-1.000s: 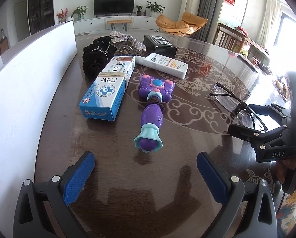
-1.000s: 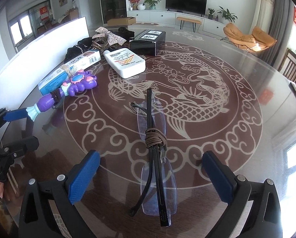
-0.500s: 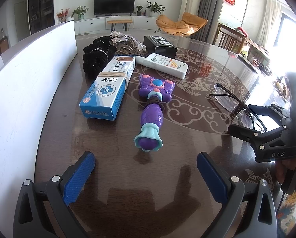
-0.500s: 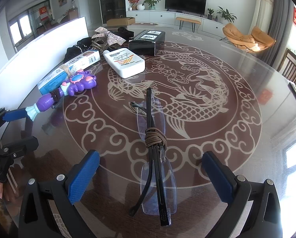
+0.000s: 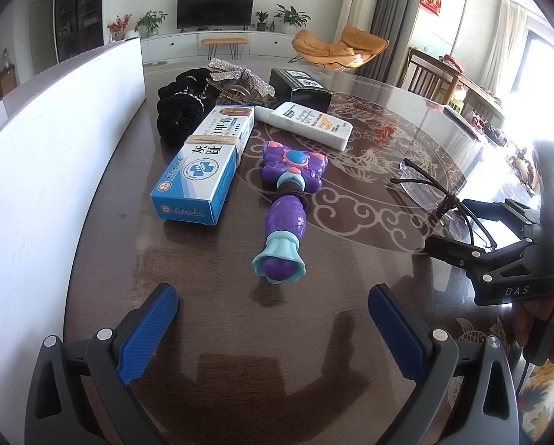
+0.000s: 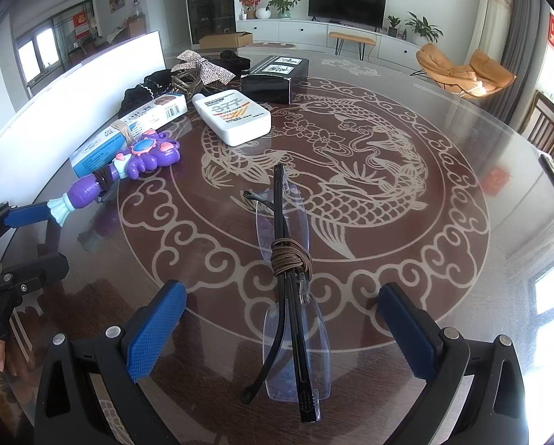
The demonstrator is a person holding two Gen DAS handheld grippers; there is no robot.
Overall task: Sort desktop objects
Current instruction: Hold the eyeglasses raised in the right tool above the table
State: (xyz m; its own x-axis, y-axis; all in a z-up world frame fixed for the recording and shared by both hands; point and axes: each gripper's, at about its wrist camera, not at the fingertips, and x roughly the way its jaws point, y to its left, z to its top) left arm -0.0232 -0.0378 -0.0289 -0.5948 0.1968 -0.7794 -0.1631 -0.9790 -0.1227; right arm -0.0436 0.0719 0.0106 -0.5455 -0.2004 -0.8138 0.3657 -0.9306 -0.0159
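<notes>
Currently both wide open, holding nothing: left gripper (image 5: 273, 328) facing purple toy wand (image 5: 286, 207), right gripper (image 6: 282, 324) straddling folded glasses (image 6: 290, 285).

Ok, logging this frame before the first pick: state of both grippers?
Left gripper: open, empty, purple toy wand ahead.
Right gripper: open, empty, folded glasses between its fingers.

A television (image 6: 345, 2) sits on a white cabinet (image 6: 299, 31). Potted plants (image 6: 284, 2), perhaps real, stand beside it. An orange lounge chair (image 6: 462, 72) sits beyond the table's far edge.

Black scrunchie (image 6: 143, 87) partly behind box (image 6: 128, 129)
</notes>
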